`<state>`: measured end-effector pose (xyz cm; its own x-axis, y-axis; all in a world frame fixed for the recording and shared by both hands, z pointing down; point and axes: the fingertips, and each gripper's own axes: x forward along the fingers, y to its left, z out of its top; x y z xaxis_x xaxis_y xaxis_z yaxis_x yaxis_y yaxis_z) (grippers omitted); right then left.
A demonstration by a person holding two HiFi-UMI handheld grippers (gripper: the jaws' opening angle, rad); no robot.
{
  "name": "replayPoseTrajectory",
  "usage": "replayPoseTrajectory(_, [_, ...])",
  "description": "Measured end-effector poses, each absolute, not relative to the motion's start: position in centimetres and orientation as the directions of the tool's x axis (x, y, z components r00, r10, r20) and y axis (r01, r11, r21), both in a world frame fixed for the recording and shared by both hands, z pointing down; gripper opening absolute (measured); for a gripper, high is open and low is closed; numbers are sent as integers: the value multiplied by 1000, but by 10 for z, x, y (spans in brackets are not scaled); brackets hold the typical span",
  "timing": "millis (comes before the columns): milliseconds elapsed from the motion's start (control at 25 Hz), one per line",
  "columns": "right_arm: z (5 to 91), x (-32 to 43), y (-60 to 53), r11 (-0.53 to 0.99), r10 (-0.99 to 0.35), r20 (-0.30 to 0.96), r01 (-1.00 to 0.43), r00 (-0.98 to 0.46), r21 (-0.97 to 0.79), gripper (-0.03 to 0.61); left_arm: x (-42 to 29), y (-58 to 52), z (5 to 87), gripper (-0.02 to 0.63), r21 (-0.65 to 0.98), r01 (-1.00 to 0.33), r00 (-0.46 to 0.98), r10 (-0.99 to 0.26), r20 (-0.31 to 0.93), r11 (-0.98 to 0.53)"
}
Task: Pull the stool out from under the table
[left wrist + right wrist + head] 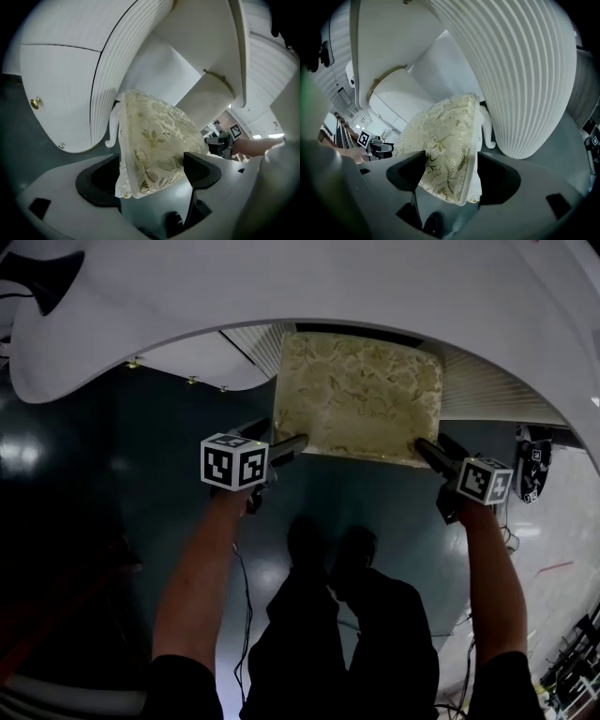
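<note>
Floral stool (359,395) under table (375,287); left hand-held gripper (300,443), right hand-held gripper (423,447) at corners.

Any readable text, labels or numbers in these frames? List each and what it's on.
No readable text anywhere.
Left cube and right cube: black-and-white square markers only, no letters or digits.
Black device at far right: similar markers, too small to show any text.
Stool cushion: leaf pattern, no label.
Table: plain white, no print.

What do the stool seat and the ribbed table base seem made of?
Cream square stool seat: padded woven fabric, probably brocade; glinting gold leaf pattern, soft bulging corner. White ribbed table base: hard, smooth, matte, evenly fluted; painted wood or plastic, can't tell.
</note>
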<state>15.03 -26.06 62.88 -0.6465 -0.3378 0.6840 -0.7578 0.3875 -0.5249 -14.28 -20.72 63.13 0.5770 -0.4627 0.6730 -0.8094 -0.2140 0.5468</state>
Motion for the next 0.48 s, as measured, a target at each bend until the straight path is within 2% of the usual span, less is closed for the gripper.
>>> replayPoseTrajectory(200, [626, 143, -257, 308, -325, 651, -728, -686, -613, 288, -137, -203, 636, 416, 600, -786, 593, -455, 665, -148])
replayPoseTrajectory(480, [623, 141, -255, 289, -349, 636, -725, -688, -625, 288, -135, -203, 634, 415, 575, -807, 564, -463, 684, -134])
